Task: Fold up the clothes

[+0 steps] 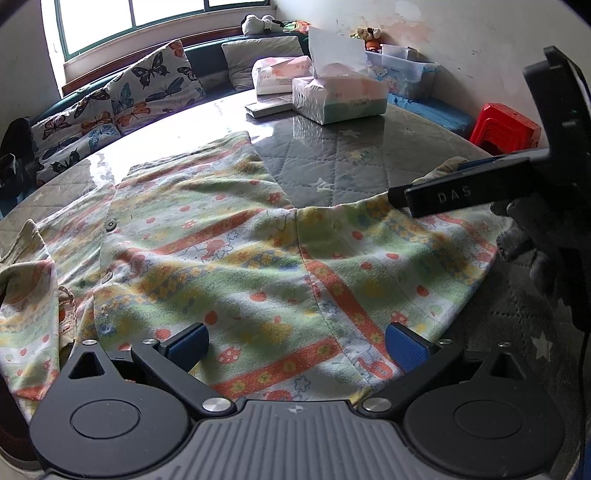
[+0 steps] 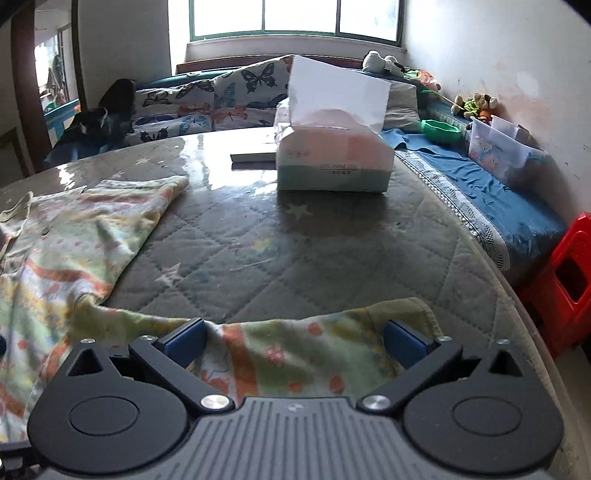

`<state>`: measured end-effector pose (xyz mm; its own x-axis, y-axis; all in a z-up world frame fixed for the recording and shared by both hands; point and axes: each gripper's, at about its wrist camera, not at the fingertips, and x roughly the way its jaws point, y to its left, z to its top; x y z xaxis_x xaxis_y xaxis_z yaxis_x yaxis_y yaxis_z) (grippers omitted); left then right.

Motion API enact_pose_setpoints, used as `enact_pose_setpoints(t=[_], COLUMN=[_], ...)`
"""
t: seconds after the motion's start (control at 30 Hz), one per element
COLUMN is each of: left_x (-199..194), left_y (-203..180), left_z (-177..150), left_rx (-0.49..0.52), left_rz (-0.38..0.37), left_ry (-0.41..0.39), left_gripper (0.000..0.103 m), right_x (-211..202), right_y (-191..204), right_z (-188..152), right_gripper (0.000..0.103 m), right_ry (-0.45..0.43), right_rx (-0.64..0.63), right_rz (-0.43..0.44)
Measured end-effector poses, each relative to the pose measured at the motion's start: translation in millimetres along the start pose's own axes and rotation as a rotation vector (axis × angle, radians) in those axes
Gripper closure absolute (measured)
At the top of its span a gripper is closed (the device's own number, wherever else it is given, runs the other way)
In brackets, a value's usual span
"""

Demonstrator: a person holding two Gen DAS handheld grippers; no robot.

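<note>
Covering the round table (image 2: pixel 332 258) is a quilted grey cloth under glossy film; a butterfly-cushioned bench (image 2: pixel 207 107) curves behind. Near the far edge, a tissue pack (image 2: pixel 332 162) dispenses one sheet. The patterned garment (image 1: pixel 236 258) sprawls along the near edge, beneath the left gripper (image 1: pixel 295 347) and right gripper (image 2: pixel 295 341), both spread apart.

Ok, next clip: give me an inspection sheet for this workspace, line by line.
Surface: quilted grey table cover, glossy toward the far side.
Job's things: patterned shirt spread flat, unfolded.
Clutter: tissue pack, a second pack, a flat grey item.
Grippers: left gripper open over the shirt; right gripper open over a sleeve.
Cables: dark cable by the right edge.
Surroundings: butterfly cushions, red stool, window.
</note>
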<state>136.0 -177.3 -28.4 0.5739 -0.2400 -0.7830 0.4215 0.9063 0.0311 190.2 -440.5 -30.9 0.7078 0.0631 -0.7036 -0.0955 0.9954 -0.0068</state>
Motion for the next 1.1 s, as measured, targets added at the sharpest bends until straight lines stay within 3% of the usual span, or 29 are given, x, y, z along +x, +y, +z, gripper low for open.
enact_pose_setpoints(t=[0.33,0.83,1.1], left_x=[-0.1,-6.0,-21.2], left_y=[-0.7,2.4,23.5], left_z=[0.5,-3.6,-0.7], left_rx=[-0.004,-0.011,-0.045], left_rz=[0.002,0.010,0.043], left_ry=[0.002,0.003,-0.035], left_gripper=[0.000,0.000,0.000], right_x=[-14.5,-53.4,-55.6], right_y=[-8.6,-0.4,13.0], right_z=[-3.4,-46.6,-36.1], right_gripper=[0.000,0.000,0.000], right_ry=[-0.005,0.032,0.019], right_rx=[0.014,-0.041,-0.063], right_rz=[0.000,0.050,0.064])
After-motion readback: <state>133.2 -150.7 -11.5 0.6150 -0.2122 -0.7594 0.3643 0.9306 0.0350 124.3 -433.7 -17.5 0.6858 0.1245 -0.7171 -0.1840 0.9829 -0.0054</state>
